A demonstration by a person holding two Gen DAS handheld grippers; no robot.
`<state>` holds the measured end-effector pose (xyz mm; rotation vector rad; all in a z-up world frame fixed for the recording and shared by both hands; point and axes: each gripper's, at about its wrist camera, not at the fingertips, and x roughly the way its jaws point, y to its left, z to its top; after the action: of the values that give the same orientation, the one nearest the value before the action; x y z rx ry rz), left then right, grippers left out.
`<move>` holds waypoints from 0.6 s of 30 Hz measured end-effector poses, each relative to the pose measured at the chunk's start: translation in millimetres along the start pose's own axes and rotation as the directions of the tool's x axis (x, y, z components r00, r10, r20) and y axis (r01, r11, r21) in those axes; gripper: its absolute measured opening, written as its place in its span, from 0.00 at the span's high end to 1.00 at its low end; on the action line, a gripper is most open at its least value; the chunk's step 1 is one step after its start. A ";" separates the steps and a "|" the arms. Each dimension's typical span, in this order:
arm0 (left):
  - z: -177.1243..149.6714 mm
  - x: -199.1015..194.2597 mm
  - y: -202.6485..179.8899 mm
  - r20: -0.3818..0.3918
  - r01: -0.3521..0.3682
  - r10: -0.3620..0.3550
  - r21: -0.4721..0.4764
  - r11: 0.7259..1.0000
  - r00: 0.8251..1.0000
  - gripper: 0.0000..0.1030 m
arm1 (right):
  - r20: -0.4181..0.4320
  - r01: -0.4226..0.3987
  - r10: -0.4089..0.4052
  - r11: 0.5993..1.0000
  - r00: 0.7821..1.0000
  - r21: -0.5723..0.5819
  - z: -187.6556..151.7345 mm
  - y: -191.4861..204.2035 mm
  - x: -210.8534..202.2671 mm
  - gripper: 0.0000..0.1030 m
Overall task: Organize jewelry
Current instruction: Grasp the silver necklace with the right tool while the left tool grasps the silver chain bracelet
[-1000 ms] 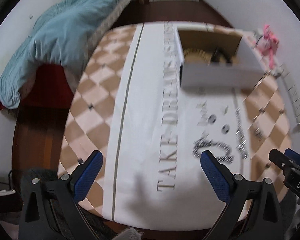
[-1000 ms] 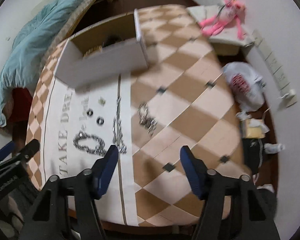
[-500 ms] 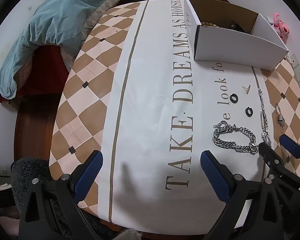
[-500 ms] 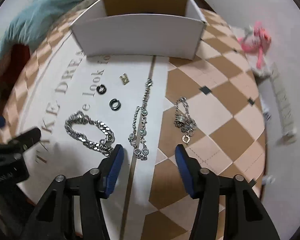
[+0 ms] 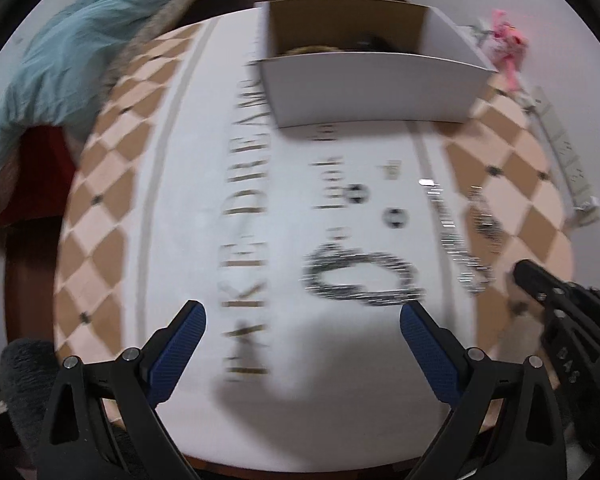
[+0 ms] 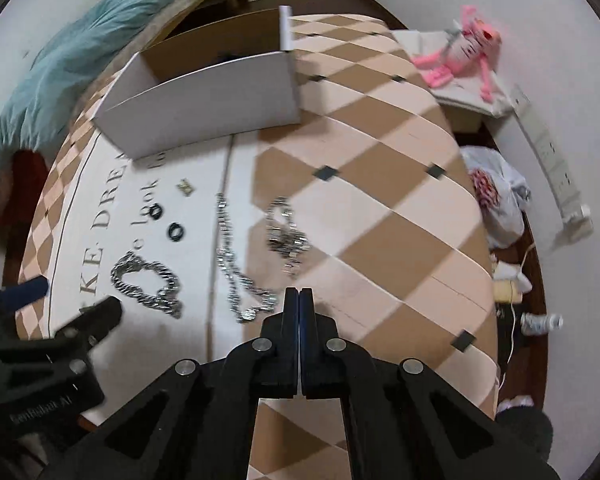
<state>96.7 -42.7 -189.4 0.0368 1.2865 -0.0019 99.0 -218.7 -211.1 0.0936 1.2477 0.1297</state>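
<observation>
The right gripper [image 6: 300, 292] is pointing down at the table [image 6: 379, 216] with its jaws pressed tight together and nothing between them. A thin silver chain [image 6: 236, 276] is lying just ahead of its tips, a little to the left. A chunky silver bracelet [image 6: 148, 280] is lying further left, and a small tangled chain [image 6: 286, 232] is ahead. The left gripper [image 5: 300, 320] is hanging wide, with the chunky bracelet just past its tips. The white box [image 6: 204, 104] is sitting far ahead

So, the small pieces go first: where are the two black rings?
Right wrist view, left of centre: the two black rings lie on the white printed cloth, above the chunky silver chain bracelet.
</observation>
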 end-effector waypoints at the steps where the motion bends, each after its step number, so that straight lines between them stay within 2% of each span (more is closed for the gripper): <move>1: 0.7 -0.1 -7.8 0.005 0.016 -0.016 0.013 1.000 1.000 0.04 | -0.005 -0.001 0.001 1.000 1.000 0.010 -0.5 -4.5 -0.4 1.00; 4: 3.3 2.1 -27.8 0.026 0.035 -0.037 0.057 0.998 0.999 0.05 | -0.014 -0.008 0.008 1.000 1.000 0.031 -1.3 -12.2 1.6 1.00; 6: 4.9 7.1 -39.9 0.020 0.037 -0.039 0.089 0.995 0.999 0.21 | -0.027 -0.024 0.025 0.998 0.999 0.054 -2.3 -18.0 3.0 1.00; 7: 6.4 9.7 -41.9 0.017 0.038 -0.040 0.098 0.994 0.999 0.24 | -0.036 -0.028 0.030 0.998 0.999 0.061 -2.4 -20.2 4.5 1.00; 9: 8.0 16.6 -48.4 0.006 0.039 -0.040 0.124 0.991 0.999 0.43 | -0.045 -0.030 0.034 0.996 0.998 0.088 -3.0 -25.2 5.2 1.00; 10: 6.2 17.7 -51.3 0.002 0.040 -0.041 0.132 0.990 0.999 0.48 | -0.050 -0.025 0.030 0.995 0.998 0.094 -2.7 -26.9 5.7 1.00; 11: 5.8 19.8 -52.4 -0.003 0.041 -0.041 0.137 0.990 0.999 0.61 | -0.052 -0.023 0.028 0.995 0.998 0.099 -2.4 -27.7 6.2 1.00; 13: 5.4 19.8 -52.4 0.005 0.057 -0.058 0.139 0.989 0.998 0.71 | -0.056 -0.020 0.026 0.993 0.998 0.113 -1.9 -31.3 5.4 0.99; 15: 6.6 19.1 -50.9 0.008 0.079 -0.080 0.142 0.987 0.997 0.92 | -0.058 -0.022 0.030 0.992 0.998 0.123 -1.3 -34.2 4.8 0.99; 18: 8.3 17.9 -42.6 0.012 0.105 -0.107 0.122 0.987 0.994 0.96 | -0.053 -0.041 0.048 0.990 0.997 0.134 -0.3 -34.9 3.0 0.97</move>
<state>108.7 -85.2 -205.4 0.0728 1.2677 -0.1718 101.3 -252.8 -219.0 0.2344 1.3101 0.0882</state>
